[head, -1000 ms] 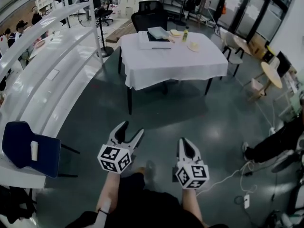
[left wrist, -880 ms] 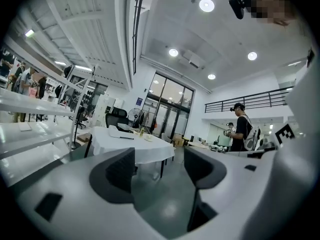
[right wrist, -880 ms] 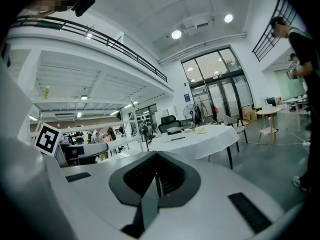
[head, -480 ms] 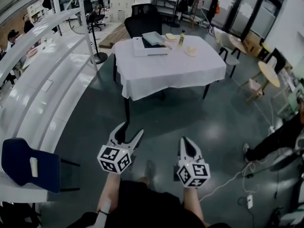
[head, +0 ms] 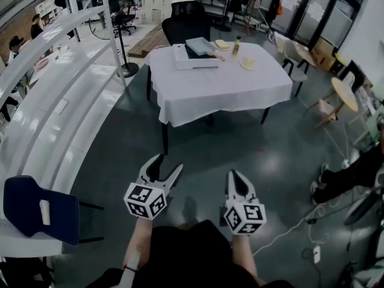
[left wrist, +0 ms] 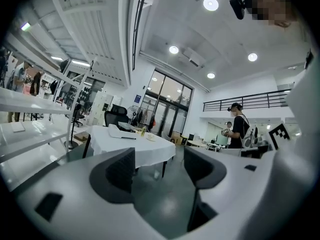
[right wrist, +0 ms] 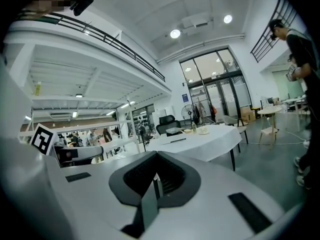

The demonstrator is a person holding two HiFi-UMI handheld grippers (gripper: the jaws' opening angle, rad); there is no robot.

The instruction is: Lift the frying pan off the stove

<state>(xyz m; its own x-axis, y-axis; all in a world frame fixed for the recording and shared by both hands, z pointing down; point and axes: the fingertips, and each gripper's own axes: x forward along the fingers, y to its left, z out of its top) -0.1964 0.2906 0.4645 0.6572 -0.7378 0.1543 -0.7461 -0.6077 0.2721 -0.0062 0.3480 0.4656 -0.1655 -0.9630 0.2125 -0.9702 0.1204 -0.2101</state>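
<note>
A grey frying pan (head: 200, 45) rests on a white flat stove (head: 194, 57) at the far left part of a table with a white cloth (head: 222, 83), several steps ahead across the floor. Both grippers are held low near my body, far from the table. My left gripper (head: 166, 164) is open with nothing between its fingers, and in the left gripper view (left wrist: 159, 166) the table (left wrist: 135, 146) shows past its jaws. My right gripper (head: 236, 176) is shut and empty. The right gripper view (right wrist: 156, 176) shows the table (right wrist: 200, 140) in the distance.
A blue chair (head: 41, 207) stands at the near left beside curved white shelving (head: 60, 95). A black office chair (head: 187, 27) is behind the table, and a bottle (head: 236, 45) and plates lie on it. A seated person (head: 354, 173) and floor cables (head: 300, 224) are at the right.
The head view has shifted a little and the table now looks slightly nearer and further right. Both grippers keep the same pose, left open and right shut.
</note>
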